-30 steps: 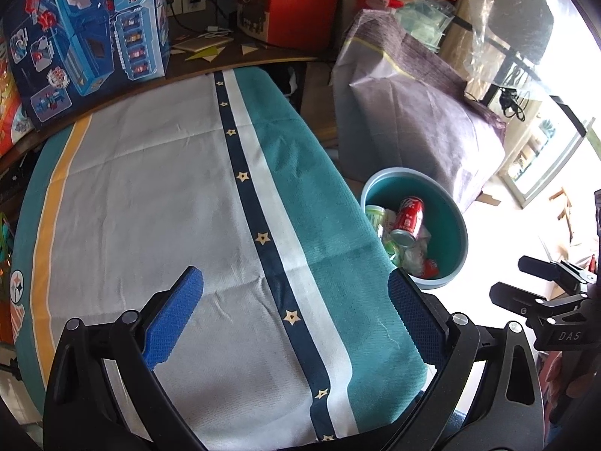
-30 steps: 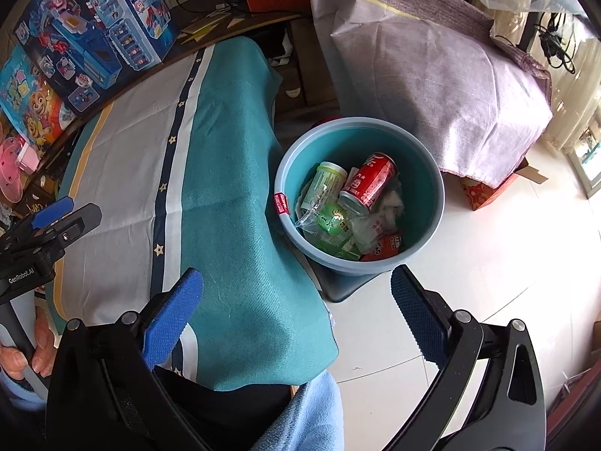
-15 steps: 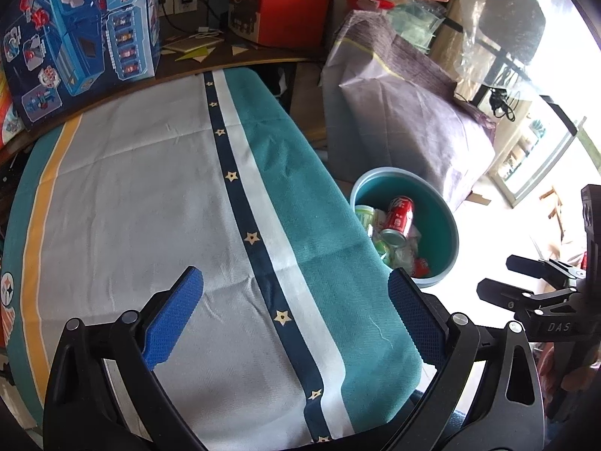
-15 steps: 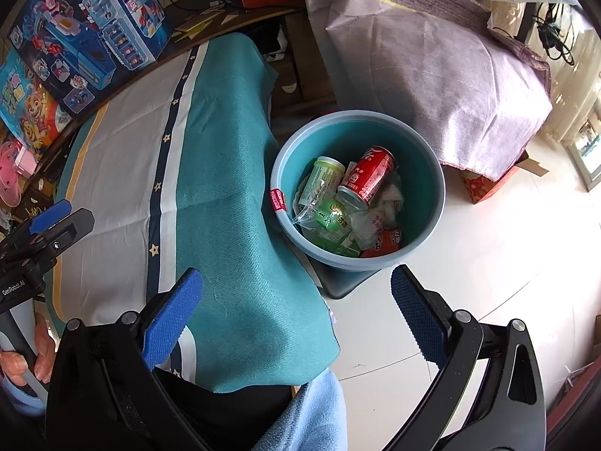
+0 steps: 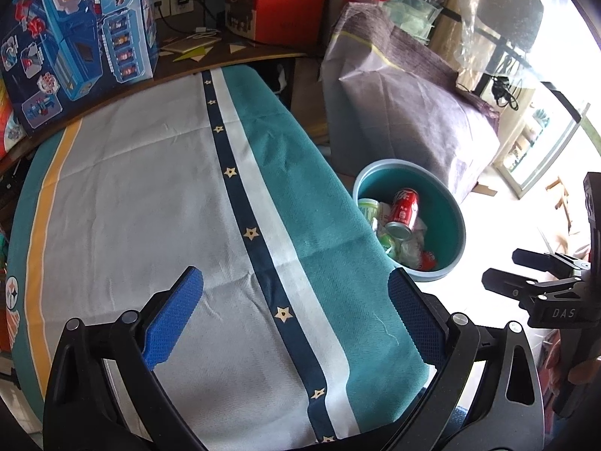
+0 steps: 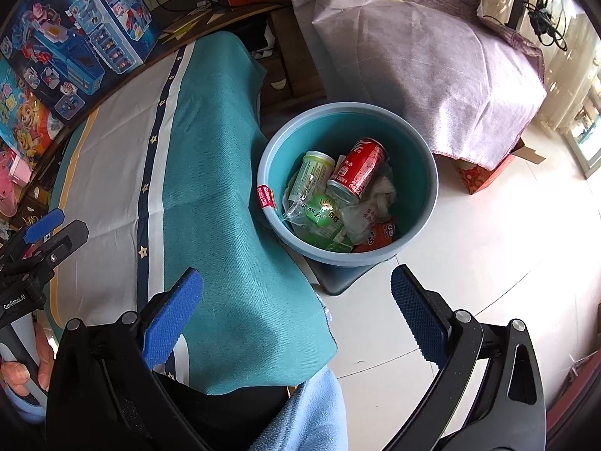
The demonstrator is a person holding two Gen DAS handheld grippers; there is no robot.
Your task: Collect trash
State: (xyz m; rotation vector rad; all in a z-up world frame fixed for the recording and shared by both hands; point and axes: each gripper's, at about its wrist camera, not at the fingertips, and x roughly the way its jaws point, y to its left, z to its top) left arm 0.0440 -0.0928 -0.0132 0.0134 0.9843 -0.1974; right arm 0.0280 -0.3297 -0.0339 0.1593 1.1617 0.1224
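A blue bucket (image 6: 417, 150) stands on the floor beside the table and holds a red soda can (image 6: 360, 169), a green bottle (image 6: 310, 174), a green packet (image 6: 319, 212) and crumpled wrappers. The bucket also shows in the left wrist view (image 5: 445, 203) with the red can (image 5: 403, 208). My left gripper (image 5: 295, 315) is open and empty above the striped tablecloth (image 5: 150, 195). My right gripper (image 6: 296, 312) is open and empty, above the table's corner and the floor, short of the bucket.
Toy boxes (image 5: 75, 41) stand at the table's far edge. A bulky purple-covered object (image 6: 432, 60) sits behind the bucket. A red box (image 5: 278, 0) is at the back. White tiled floor (image 6: 488, 263) lies right of the bucket.
The left gripper has drawn back and shifted slightly, so the bucket sits smaller and farther in its view. The right gripper has barely moved. Both stay open and empty.
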